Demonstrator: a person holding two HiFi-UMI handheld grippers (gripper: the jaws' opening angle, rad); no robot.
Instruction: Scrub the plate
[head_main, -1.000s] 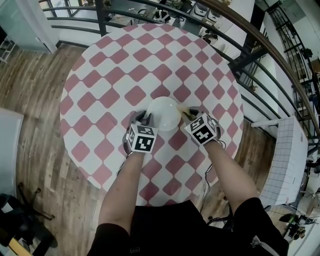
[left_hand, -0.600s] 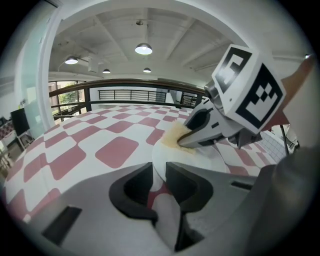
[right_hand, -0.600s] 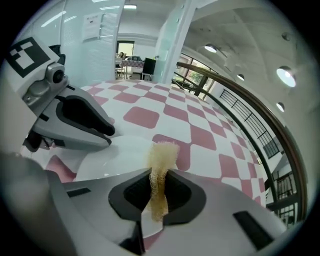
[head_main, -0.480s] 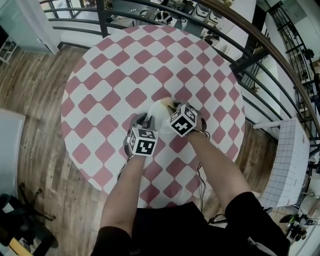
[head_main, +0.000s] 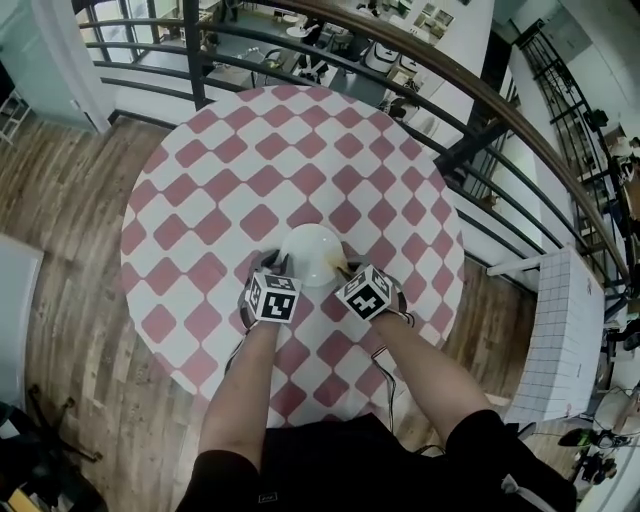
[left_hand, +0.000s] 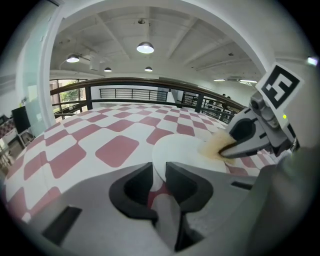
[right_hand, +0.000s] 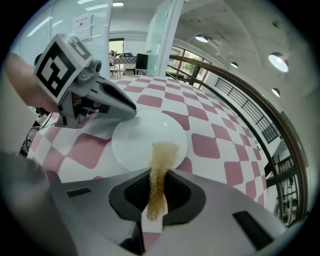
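Note:
A white plate (head_main: 310, 250) lies on the round red-and-white checked table (head_main: 200, 190). My left gripper (head_main: 279, 264) is at the plate's near left rim, and in the left gripper view the rim (left_hand: 161, 167) sits pinched between its shut jaws (left_hand: 160, 176). My right gripper (head_main: 343, 271) is at the near right rim, shut on a tan fibrous scrubber (right_hand: 161, 165). The scrubber's free end rests on the plate (right_hand: 142, 140) near its front edge. The left gripper view also shows the scrubber (left_hand: 215, 147) touching the plate (left_hand: 182, 150).
A dark metal railing (head_main: 420, 60) with a wooden handrail curves round the far and right sides of the table. Wooden floor (head_main: 60, 200) lies to the left. A white gridded panel (head_main: 565, 330) stands at the right.
The right gripper swept with the scrubber from the plate's right rim in over the plate, then drew back to the near right rim. The left gripper kept its hold.

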